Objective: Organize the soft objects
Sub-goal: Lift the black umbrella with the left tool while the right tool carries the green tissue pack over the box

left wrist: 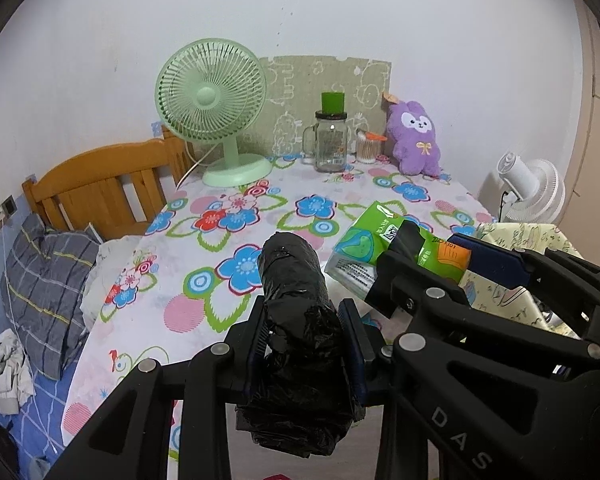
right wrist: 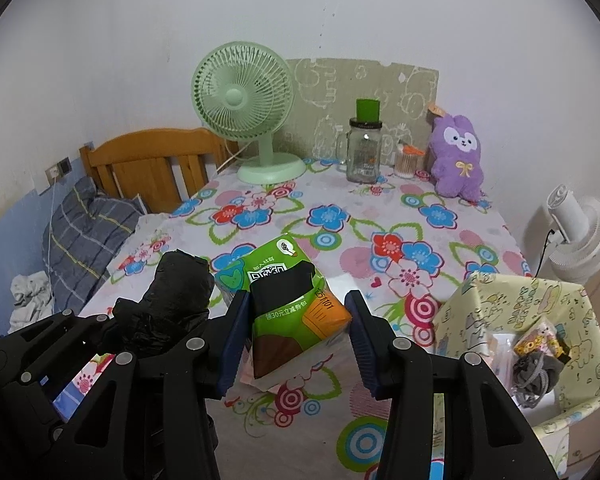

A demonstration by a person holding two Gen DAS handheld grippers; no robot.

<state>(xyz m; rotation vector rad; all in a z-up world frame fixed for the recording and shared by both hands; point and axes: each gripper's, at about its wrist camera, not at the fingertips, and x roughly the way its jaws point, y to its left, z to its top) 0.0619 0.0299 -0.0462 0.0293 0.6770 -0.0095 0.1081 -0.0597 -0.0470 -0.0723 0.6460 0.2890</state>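
Note:
My left gripper [left wrist: 306, 332] is shut on a roll of black plastic bags [left wrist: 292, 280], which sticks out forward beyond the fingers above the flowered tablecloth [left wrist: 220, 272]. To its right, my right gripper [left wrist: 432, 258] holds a green pack of tissues [left wrist: 364, 244]. In the right wrist view the right gripper [right wrist: 298, 332] is shut on that tissue pack [right wrist: 288, 280], held tilted above the table. The left gripper [right wrist: 140, 320] with the black roll [right wrist: 180, 288] is at lower left. A purple plush toy [right wrist: 458, 156] sits upright at the far right of the table.
A paper-covered open box [right wrist: 580, 320] holding small items stands at the table's right front. At the back are a green fan [right wrist: 244, 96], a glass jar with a green lid [right wrist: 364, 152] and a cotton swab pot [right wrist: 406, 164]. A wooden headboard [right wrist: 148, 160] and a pillow [right wrist: 88, 232] lie left; a white fan [right wrist: 580, 232] stands right.

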